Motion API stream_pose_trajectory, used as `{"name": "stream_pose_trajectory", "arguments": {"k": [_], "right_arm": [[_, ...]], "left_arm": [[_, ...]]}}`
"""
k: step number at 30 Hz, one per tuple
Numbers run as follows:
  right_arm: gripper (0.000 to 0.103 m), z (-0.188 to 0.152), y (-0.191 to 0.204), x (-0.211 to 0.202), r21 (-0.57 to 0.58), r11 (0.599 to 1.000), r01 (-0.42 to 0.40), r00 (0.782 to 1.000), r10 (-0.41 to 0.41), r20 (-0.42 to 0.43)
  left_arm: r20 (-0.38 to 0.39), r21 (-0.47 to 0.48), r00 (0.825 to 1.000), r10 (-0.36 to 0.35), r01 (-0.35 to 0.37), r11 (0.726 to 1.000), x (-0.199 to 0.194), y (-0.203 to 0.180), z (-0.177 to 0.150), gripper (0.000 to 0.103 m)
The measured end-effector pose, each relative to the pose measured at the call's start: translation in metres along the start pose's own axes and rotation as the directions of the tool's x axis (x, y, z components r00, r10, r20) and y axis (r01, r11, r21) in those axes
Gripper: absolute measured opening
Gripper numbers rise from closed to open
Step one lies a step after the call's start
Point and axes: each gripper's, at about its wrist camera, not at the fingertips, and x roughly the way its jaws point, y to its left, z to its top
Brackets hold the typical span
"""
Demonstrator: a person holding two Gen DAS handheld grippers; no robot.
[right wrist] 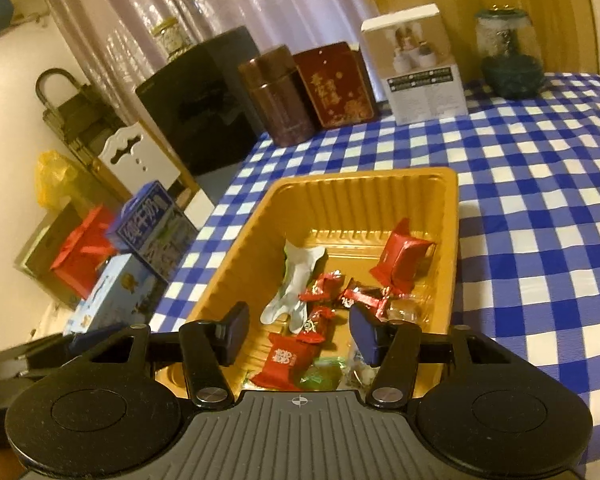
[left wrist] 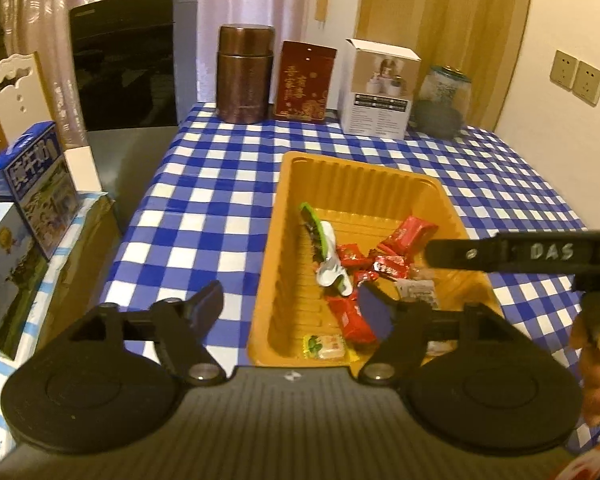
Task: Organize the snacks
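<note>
**Both tongs spread over the snack tray**

We see our left gripper [left wrist: 292,312] with its jaws spread wide and nothing between the pads. Its left finger hangs over the blue-and-white checked tablecloth [left wrist: 204,184], its right finger over the near end of the orange tray [left wrist: 340,168], which lies just ahead and slightly right of these tongs. Inside the tray, straight ahead of the right finger, lie several red-wrapped candies [left wrist: 352,316]; a green-and-white wrapper [left wrist: 326,256] lies beyond them, toward the tray's left wall, and a small yellow-green candy [left wrist: 326,346] sits at the near rim between the two fingers.

Our right gripper [right wrist: 298,332] is also parted, both fingers inside the tray's near end, pinching nothing. A red candy [right wrist: 284,364] lies directly below the gap between its pads, and a green-wrapped sweet [right wrist: 326,374] lies just right of it. Farther ahead, a larger red packet [right wrist: 400,260] rests near the tray's right wall. In the left wrist view this gripper [left wrist: 432,255] reaches in from the right over the tray's right side, with a hand [left wrist: 598,364] holding it.

Well beyond both tongs, along the far table edge, stand a brown canister [left wrist: 244,74], a red tin [left wrist: 304,80], a white box [left wrist: 380,88] and a glass jar [left wrist: 442,96].
</note>
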Motion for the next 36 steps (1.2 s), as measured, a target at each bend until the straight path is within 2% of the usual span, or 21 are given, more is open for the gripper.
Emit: {"name": "stream_pose_trajectory", "arguments": {"k": [5,9,17,22,25,30,36], "right_arm": [[0.056,-0.007,-0.003,-0.026,0.021,0.998,0.057,0.998,-0.057,0.028],[0.061,-0.023,-0.004,-0.055,0.031,0.994,0.108,0.993,-0.109,0.046],[0.071,-0.057,0.007,-0.106,0.011,0.979,0.203,0.978,-0.203,0.041],[0.074,-0.073,0.018,-0.133,-0.029,0.970,0.240,0.970,-0.238,0.040],[0.076,-0.080,0.026,-0.149,-0.056,0.961,0.271,0.962,-0.268,0.054],[0.079,-0.094,0.037,-0.175,-0.102,0.951,0.292,0.955,-0.285,0.080],[0.079,-0.110,0.040,-0.197,-0.091,0.946,0.312,0.950,-0.307,0.062]], "left_arm": [[0.007,-0.015,1.000,-0.001,0.001,1.000,-0.014,-0.002,-0.009,0.094],[0.019,-0.038,1.000,0.003,-0.002,0.999,-0.032,-0.005,-0.018,0.103],[0.022,-0.021,1.000,0.016,-0.015,1.000,-0.074,-0.027,-0.037,0.103],[0.011,-0.045,0.999,-0.033,0.033,0.998,-0.098,-0.040,-0.044,0.103],[0.024,-0.024,1.000,-0.010,0.011,1.000,-0.114,-0.051,-0.048,0.103],[-0.005,0.001,1.000,-0.008,0.008,1.000,-0.132,-0.067,-0.056,0.103],[-0.014,-0.009,1.000,0.005,-0.005,1.000,-0.153,-0.078,-0.064,0.103]]}}
